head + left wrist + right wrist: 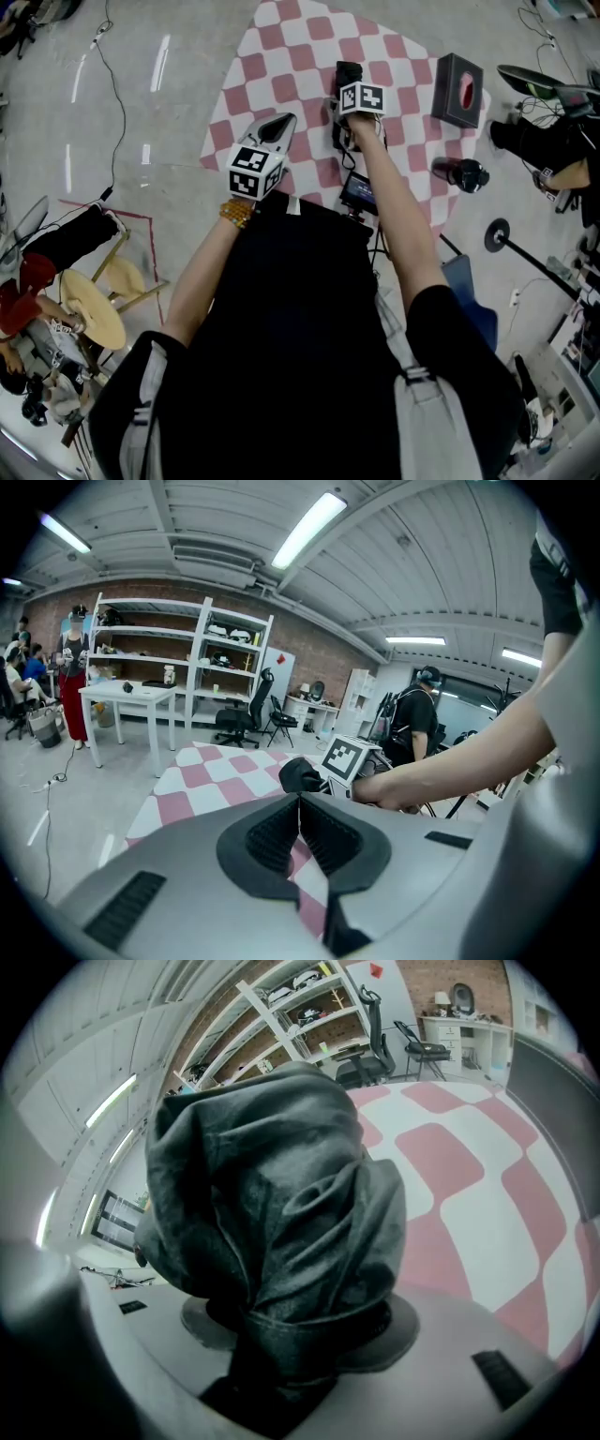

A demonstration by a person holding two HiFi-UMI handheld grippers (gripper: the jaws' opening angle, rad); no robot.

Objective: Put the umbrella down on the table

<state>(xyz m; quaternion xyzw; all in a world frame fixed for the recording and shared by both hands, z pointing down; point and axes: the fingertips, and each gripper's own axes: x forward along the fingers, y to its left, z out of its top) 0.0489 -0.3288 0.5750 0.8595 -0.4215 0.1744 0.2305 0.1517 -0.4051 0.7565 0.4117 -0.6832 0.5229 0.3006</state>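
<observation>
Person's black torso (291, 319) fills the lower head view and hides the table's near edge; table (281, 56) with pink-white check cloth, far corner cut off at the top; folded dark umbrella (348, 73) lies lengthwise mid-table, its near end hidden under the right gripper (359, 101), so actual contact with the cloth is hard to confirm; in the right gripper view its fabric blocks most of the frame, both ends out of sight; jaws wide apart around the bundle, one pad face showing bare beside it; left gripper (300, 829) jaws together, nothing between, over the table's left edge; black box (457, 89) at right; dark cylinder (461, 173), unclear what.
</observation>
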